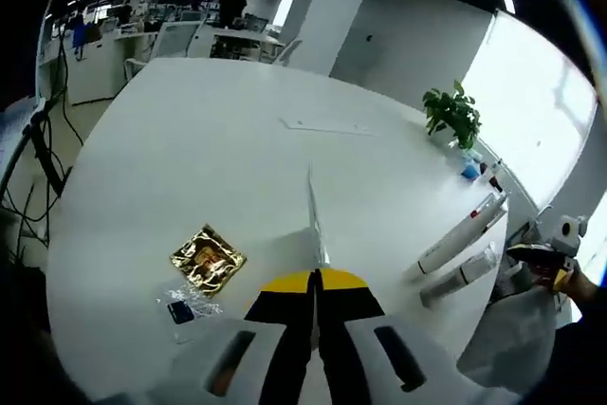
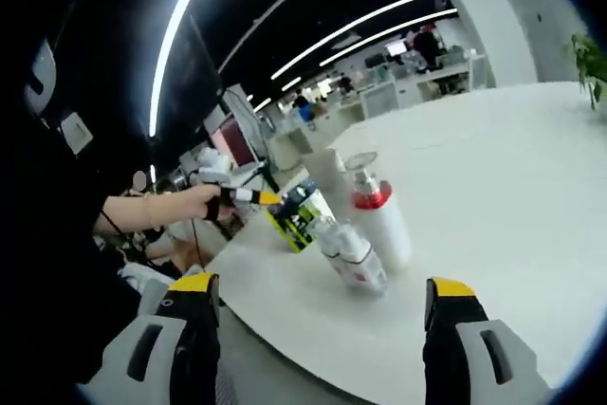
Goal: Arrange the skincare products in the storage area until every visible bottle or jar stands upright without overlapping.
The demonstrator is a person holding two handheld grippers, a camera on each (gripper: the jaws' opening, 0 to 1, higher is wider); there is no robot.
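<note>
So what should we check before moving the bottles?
1. Right gripper open: ok, its fingers stand wide apart.
2. Left gripper open: not ok, its fingers are pressed together.
3. Red-collared bottle upright: not ok, it appears tilted.
4. Clear bottle upright: not ok, it lies down against the red-collared one.
5. White tubes upright: not ok, both lie flat on the table.
6. Gold packet out of the way: ok.

A white bench (image 1: 218, 139) carries a gold foil packet (image 1: 208, 259), with a clear wrapper (image 1: 187, 303) just beside it. A flat white strip (image 1: 325, 126) lies farther off. A potted plant (image 1: 453, 113) stands at the far edge. Office desks (image 1: 152, 40) and ceiling light strips (image 2: 365, 21) fill the background.
</note>
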